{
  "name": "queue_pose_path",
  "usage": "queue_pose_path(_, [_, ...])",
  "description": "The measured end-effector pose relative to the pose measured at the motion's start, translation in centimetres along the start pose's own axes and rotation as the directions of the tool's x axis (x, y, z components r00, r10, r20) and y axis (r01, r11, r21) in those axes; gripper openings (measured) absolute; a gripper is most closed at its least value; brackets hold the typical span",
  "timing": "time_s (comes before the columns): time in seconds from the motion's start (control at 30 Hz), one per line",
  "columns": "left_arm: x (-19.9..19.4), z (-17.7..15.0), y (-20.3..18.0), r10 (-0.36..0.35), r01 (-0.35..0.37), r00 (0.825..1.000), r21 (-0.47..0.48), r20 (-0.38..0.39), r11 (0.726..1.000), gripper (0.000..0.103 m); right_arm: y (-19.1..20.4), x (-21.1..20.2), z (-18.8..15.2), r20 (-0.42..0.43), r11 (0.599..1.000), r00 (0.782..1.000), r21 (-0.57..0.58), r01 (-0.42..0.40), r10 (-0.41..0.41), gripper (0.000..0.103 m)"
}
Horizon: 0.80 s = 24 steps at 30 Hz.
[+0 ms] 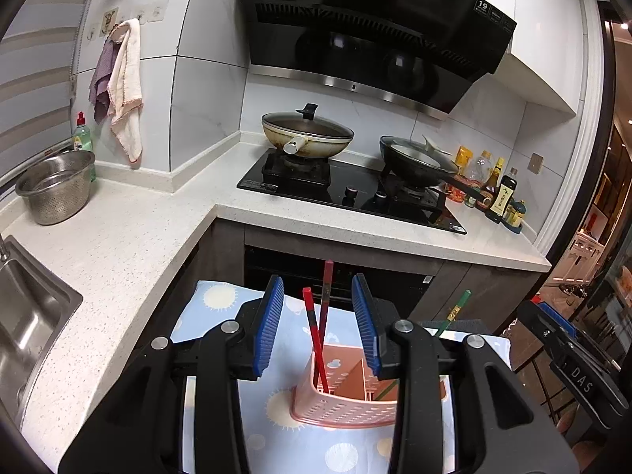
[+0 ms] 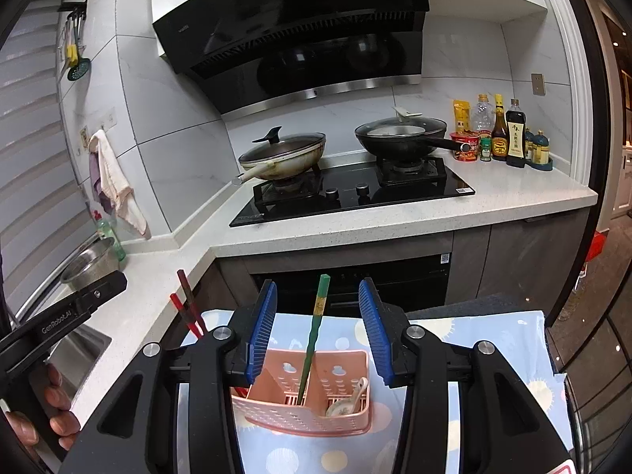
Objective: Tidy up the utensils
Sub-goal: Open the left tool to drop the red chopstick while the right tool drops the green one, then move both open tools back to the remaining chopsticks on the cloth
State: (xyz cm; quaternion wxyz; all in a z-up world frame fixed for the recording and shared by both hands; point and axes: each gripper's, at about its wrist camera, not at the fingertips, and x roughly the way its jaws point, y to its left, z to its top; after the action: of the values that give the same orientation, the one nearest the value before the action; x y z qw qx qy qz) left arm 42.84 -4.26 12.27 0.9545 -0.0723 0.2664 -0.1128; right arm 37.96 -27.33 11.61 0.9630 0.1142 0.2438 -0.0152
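A pink slotted utensil holder (image 1: 343,410) (image 2: 300,418) stands on a blue sun-print cloth (image 1: 221,300). Two red chopsticks (image 1: 316,339) stand upright in its left compartment, between the blue pads of my left gripper (image 1: 318,278), which is open and touches neither. A green chopstick (image 2: 316,324) stands in the middle compartment, between the jaws of my right gripper (image 2: 318,283), also open with gaps on both sides. A ceramic spoon (image 2: 349,399) lies in the right compartment. In the right wrist view the red chopsticks (image 2: 189,308) show at the left, beside the left gripper's body (image 2: 79,308), which a hand holds.
Behind is an L-shaped white counter (image 1: 130,245) with a sink (image 1: 27,316) and a steel colander (image 1: 55,189) at left. A black hob (image 2: 351,193) carries a lidded wok (image 2: 282,154) and a black pan (image 2: 401,134). Sauce bottles (image 2: 509,134) stand at right.
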Motion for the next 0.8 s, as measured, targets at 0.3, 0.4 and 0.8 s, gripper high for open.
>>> queue_pose_path(0.3, [-3.3,-1.9,0.5,0.004,-0.003,1.0,0.009,-0.004,1.0,0.034,1.0,-3.2,-1.9,-0.016,1.0,1.0,-0.031,0.0,-0.001,0.043])
queue_pose_path(0.4, [-4.8,-2.9,0.6,0.006,-0.006,1.0,0.011,-0.007,1.0,0.034,1.2,-4.4,-2.8,-0.027,0.999,1.0,-0.039,-0.003,0.002,0.043])
queue_pose_path(0.8, [-9.3,-11.5,1.7,0.013,-0.01,0.995,0.033,-0.103,0.999,0.034,0.4,-9.1,-11.6,-0.157,0.999,0.988,-0.042,-0.005,-0.002,0.043])
